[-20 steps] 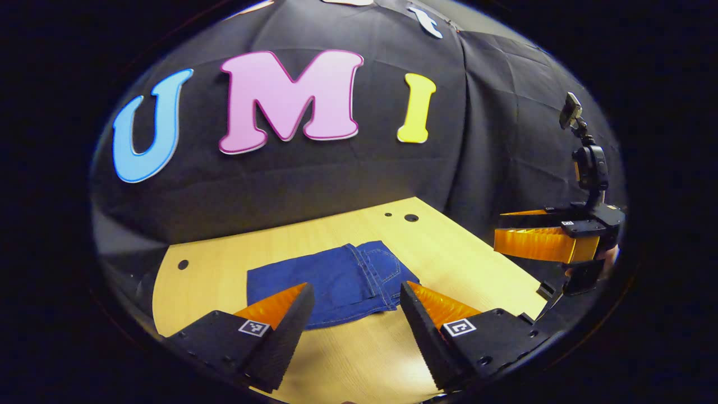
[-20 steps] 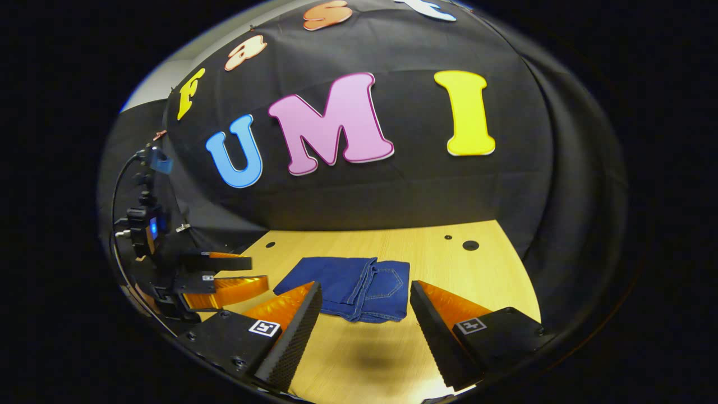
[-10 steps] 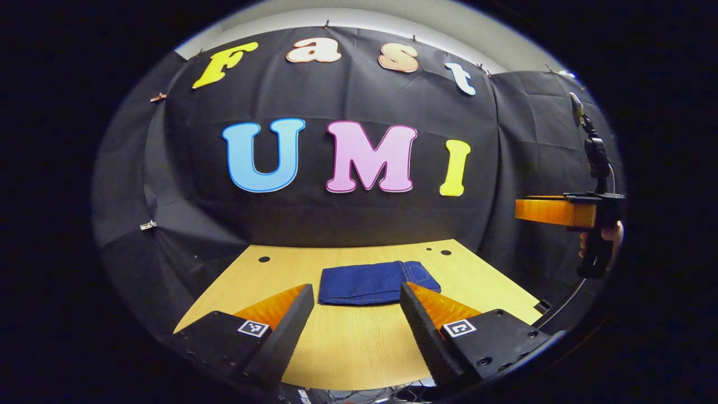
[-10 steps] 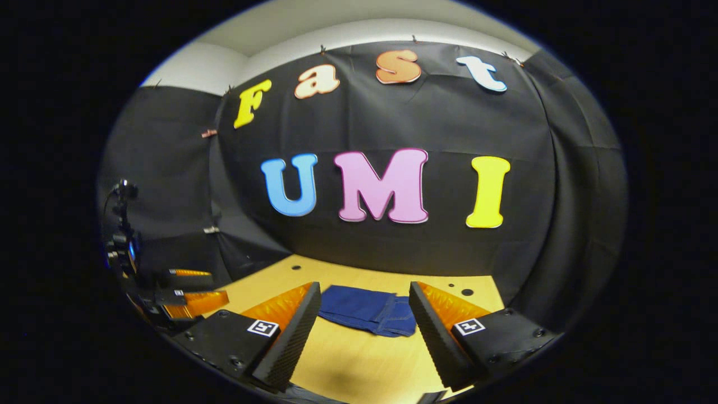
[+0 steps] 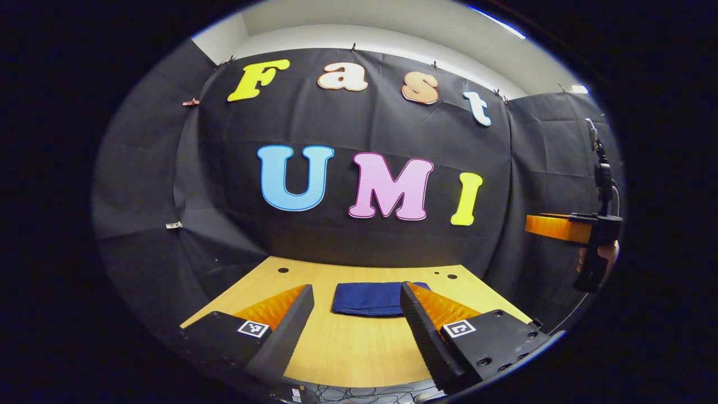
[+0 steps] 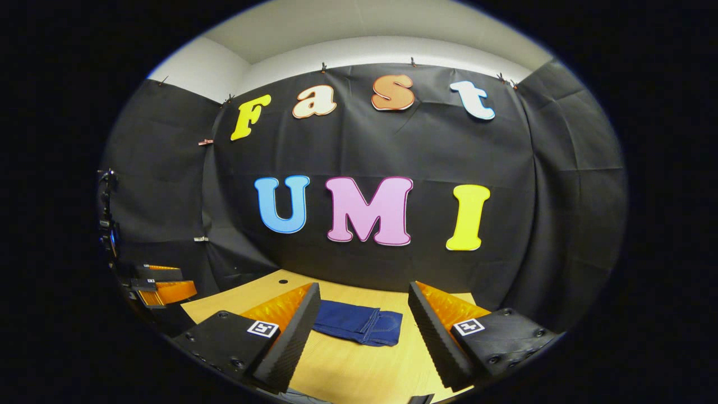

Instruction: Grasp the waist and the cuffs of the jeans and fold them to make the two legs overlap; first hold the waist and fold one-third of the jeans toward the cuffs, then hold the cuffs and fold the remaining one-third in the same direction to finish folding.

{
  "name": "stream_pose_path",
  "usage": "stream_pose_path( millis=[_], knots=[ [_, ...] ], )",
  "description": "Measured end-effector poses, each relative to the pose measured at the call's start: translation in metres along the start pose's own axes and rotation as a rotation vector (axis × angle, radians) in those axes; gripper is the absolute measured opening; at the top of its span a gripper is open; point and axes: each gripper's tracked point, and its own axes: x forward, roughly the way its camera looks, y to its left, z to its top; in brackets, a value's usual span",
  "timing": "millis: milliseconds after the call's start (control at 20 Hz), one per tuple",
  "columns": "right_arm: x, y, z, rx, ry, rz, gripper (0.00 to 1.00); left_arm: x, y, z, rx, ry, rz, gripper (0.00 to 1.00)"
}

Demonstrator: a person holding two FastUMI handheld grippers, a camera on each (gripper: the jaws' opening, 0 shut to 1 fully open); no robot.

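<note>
On the wooden worktop [image 5: 359, 348] lay the folded jeans [image 5: 367, 298], a compact blue bundle near the far edge. Well apart from them, the left gripper [image 5: 354, 314] and right gripper [image 6: 363, 317] hovered with jaws spread wide, empty.

- The left tongs [image 5: 355, 314] sit at the bottom of the left gripper view, their two fingers [image 5: 280, 322] spread wide apart with nothing between them.
- They are raised and held roughly level, pointing forward.
- The right tongs [image 6: 363, 317] sit at the bottom of the right gripper view, likewise gaping, their fingers [image 6: 435, 331] gripping nothing.
- In the left gripper view the right tongs [image 5: 552, 227] appear at the far right edge, held high and pointing left, a hand [image 5: 599, 259] wrapped round the grip below.
- In the right gripper view the left tongs [image 6: 162, 285] appear low at the left edge, pointing right.
</note>
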Motion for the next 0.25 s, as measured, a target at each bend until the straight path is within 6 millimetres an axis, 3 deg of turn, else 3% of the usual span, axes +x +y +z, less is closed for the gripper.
stream_pose_path(
  millis=[150, 250],
  knots=[
    [-0.001, 0.006, 0.004, 0.003, -0.010, -0.005, 0.97, -0.001, -0.012, 0.021, 0.011, -0.066, -0.008, 0.97],
    [-0.005, 0.008, 0.007, -0.008, -0.021, 0.005, 1.00, 0.001, -0.016, 0.024, 0.029, -0.079, -0.008, 0.93]
  ],
)
